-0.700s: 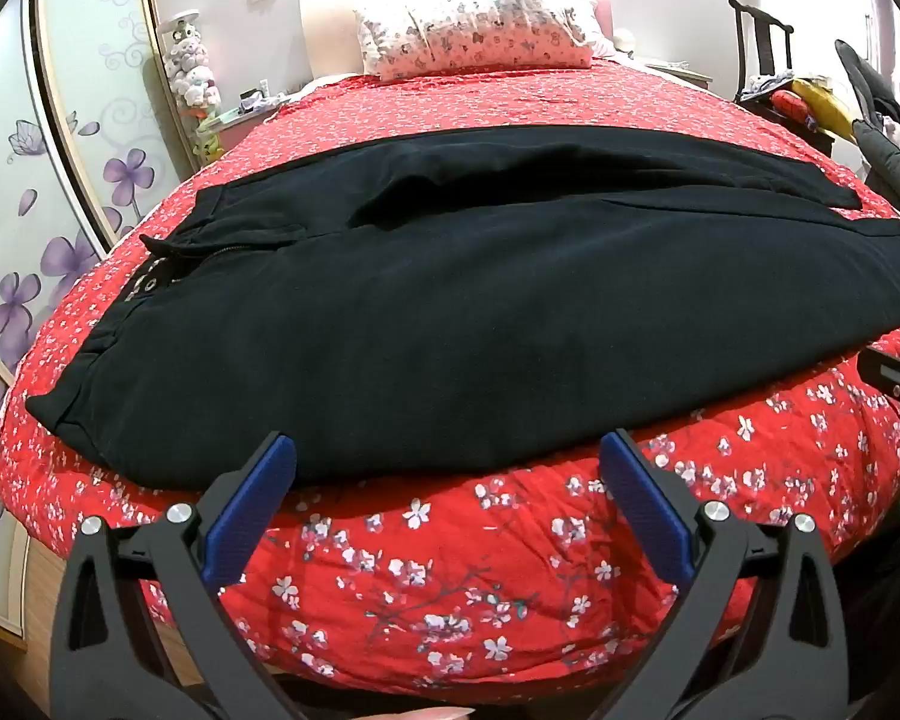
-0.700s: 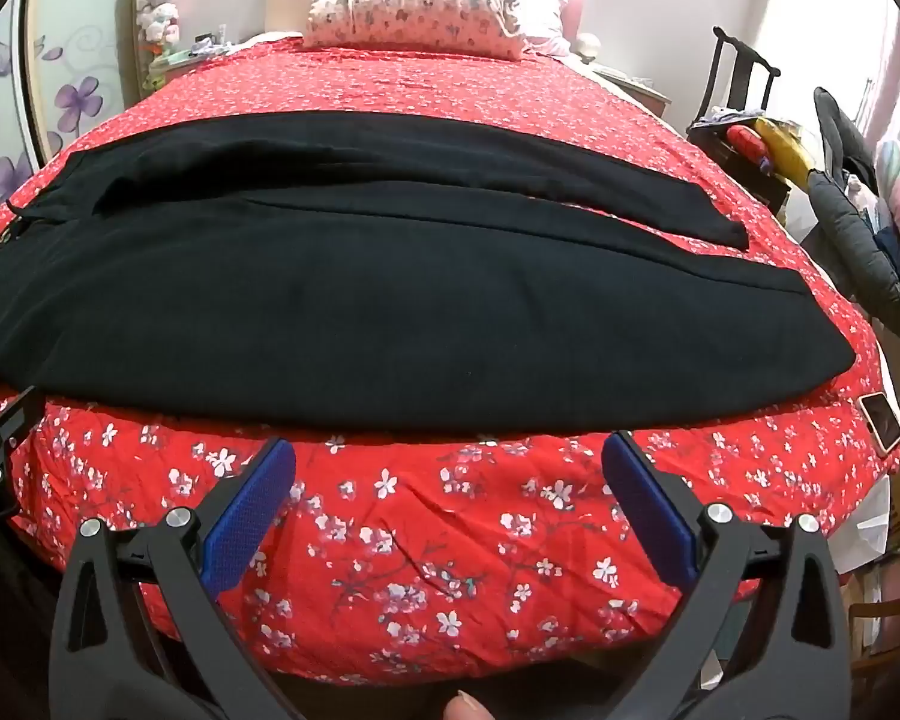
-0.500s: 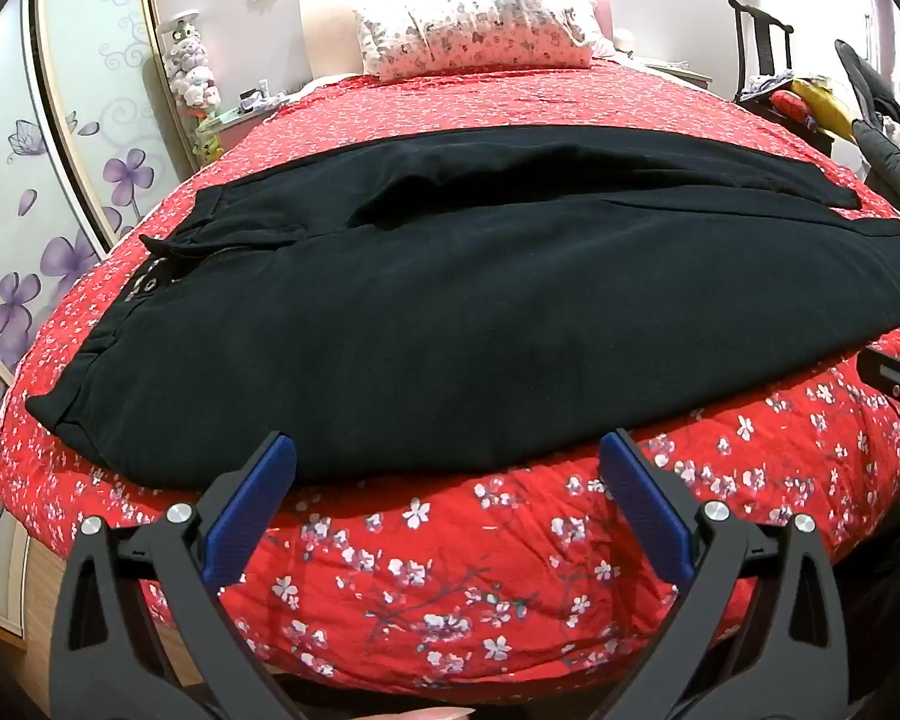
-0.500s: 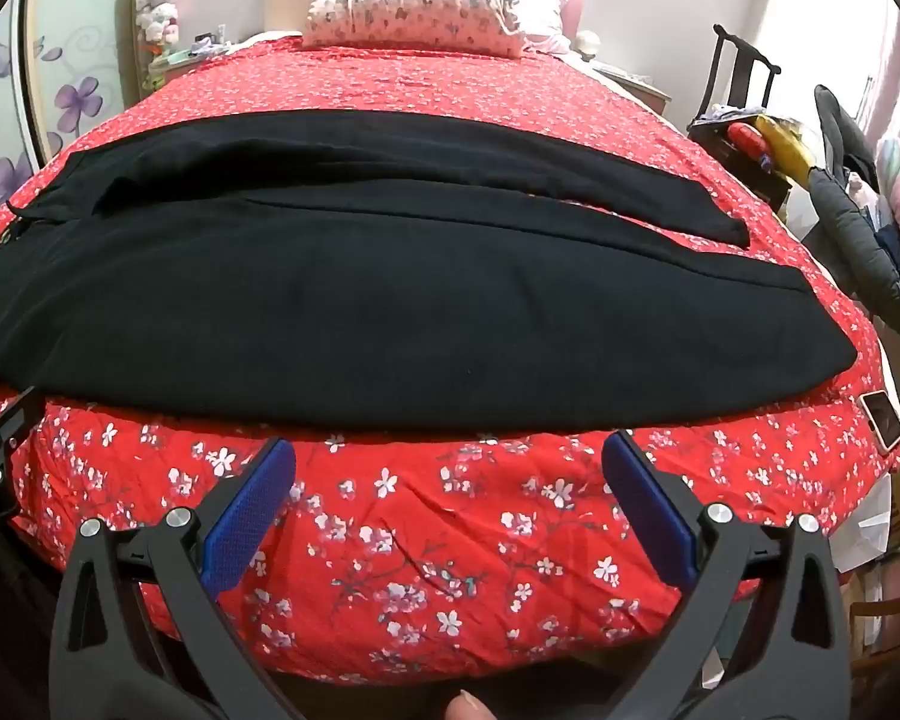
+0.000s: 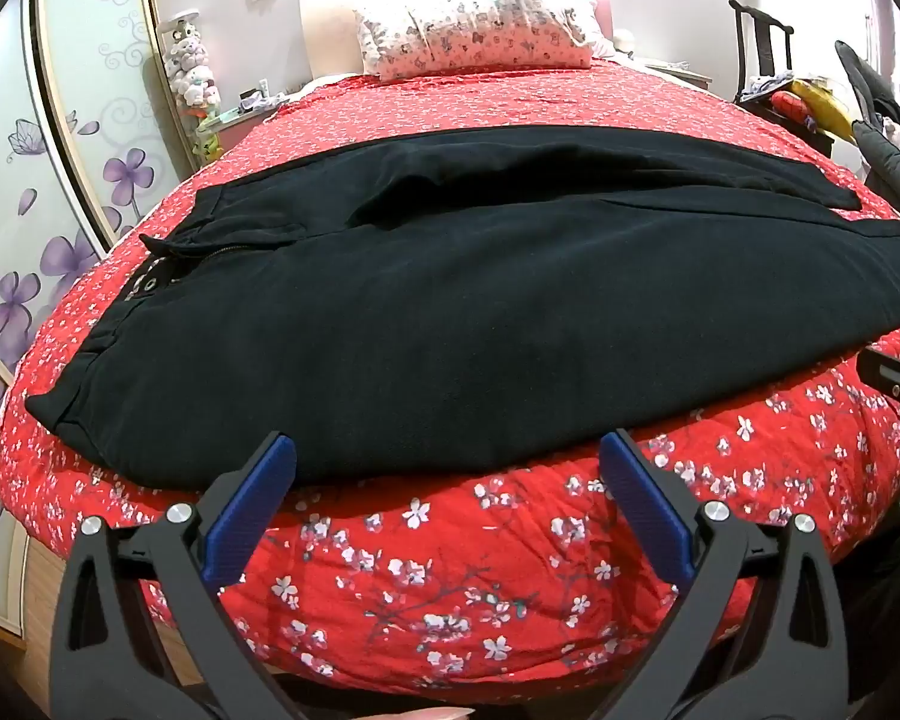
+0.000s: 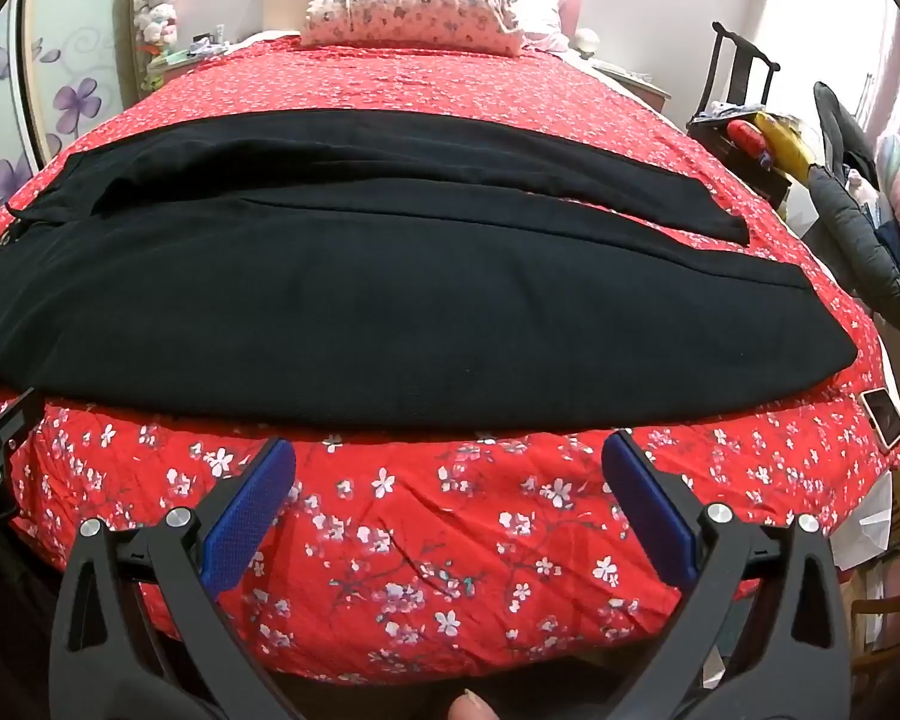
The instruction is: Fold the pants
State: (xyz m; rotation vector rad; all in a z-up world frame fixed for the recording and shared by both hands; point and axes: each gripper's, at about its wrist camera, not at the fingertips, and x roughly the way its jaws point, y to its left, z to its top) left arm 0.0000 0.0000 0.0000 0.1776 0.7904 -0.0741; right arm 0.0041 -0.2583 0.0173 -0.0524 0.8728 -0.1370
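Black pants (image 5: 450,300) lie spread flat across a bed with a red flowered cover (image 5: 426,552), waistband to the left, both legs running right. In the right wrist view the pants (image 6: 354,300) end in two leg hems at the right. My left gripper (image 5: 448,450) hovers open just in front of the pants' near edge, nothing between its blue pads. My right gripper (image 6: 450,456) stands open above the red cover (image 6: 450,516), a little short of the pants' near edge, also empty. Each gripper's frame shows at the side edge of the other's view.
A patterned pillow (image 5: 474,30) lies at the headboard. A wardrobe with purple flowers (image 5: 60,192) stands left. A dark chair (image 6: 744,96) and piled clothes (image 6: 858,228) stand right of the bed. A phone (image 6: 883,420) rests at the bed's right corner.
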